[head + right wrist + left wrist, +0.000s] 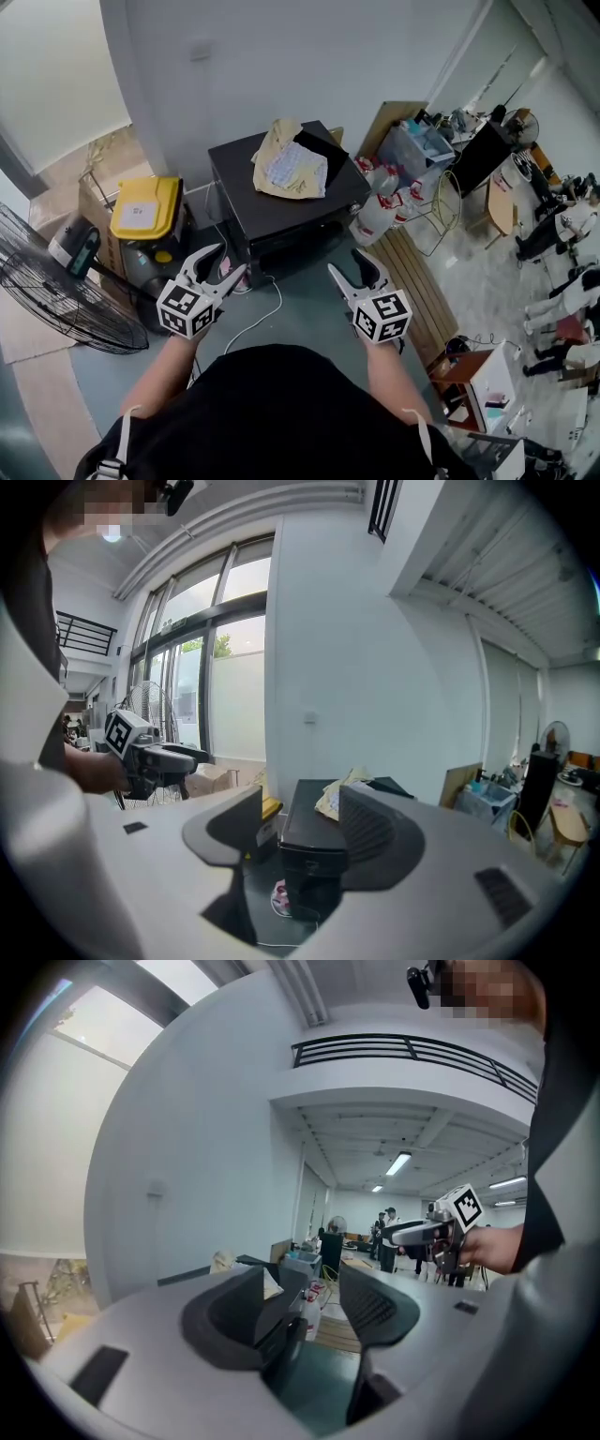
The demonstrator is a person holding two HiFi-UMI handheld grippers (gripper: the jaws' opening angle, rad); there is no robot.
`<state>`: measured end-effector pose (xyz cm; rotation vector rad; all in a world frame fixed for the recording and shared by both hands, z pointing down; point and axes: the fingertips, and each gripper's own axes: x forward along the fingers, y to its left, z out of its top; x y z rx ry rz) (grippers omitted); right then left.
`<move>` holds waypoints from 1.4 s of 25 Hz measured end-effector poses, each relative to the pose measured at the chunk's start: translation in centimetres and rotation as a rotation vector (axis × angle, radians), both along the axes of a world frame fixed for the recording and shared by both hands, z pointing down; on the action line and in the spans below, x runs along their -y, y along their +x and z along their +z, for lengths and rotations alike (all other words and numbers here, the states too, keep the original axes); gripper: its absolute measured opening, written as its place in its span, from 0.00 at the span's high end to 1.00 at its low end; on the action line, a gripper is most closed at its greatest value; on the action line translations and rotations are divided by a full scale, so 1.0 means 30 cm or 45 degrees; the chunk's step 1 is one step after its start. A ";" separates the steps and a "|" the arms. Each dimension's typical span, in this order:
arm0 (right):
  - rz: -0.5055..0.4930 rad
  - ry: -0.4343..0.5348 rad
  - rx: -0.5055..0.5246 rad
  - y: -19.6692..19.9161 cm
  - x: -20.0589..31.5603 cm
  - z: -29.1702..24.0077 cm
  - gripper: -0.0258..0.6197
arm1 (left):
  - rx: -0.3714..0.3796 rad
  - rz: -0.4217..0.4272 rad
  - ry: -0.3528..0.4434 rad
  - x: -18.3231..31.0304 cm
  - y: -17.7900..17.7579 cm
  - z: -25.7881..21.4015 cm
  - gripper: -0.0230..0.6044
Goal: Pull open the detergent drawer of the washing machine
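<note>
Washing machine (246,192): black, against the white wall, ahead of both grippers and untouched; its detergent drawer cannot be made out.
Cloth (291,167): crumpled on the machine's top.
Left gripper (231,260): jaws apart, nothing between them, short of the machine.
Right gripper (345,262): jaws apart, empty, beside the left.
Yellow-lidded bin (145,206): just left of the machine.

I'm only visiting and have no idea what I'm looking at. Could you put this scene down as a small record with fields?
Machine: black washing machine, standing by the white wall
On top: crumpled cloth
Left gripper: jaws apart, nothing between them
Right gripper: jaws apart, nothing between them
Contact: neither gripper touches the machine
Detergent drawer: cannot be made out
Nearby: yellow container, fan, white jugs
</note>
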<state>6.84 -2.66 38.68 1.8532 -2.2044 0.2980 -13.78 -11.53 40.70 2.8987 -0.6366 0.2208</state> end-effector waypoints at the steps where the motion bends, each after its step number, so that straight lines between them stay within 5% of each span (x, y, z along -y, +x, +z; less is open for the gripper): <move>1: 0.001 -0.002 -0.002 0.000 0.002 0.000 0.56 | 0.000 0.001 -0.002 0.002 0.000 0.003 0.55; 12: 0.000 -0.022 0.017 0.058 0.062 0.040 0.56 | 0.021 -0.029 -0.022 0.068 0.015 0.045 0.55; 35: -0.203 -0.072 0.054 0.259 0.436 0.136 0.56 | 0.082 -0.266 -0.049 0.350 0.118 0.089 0.55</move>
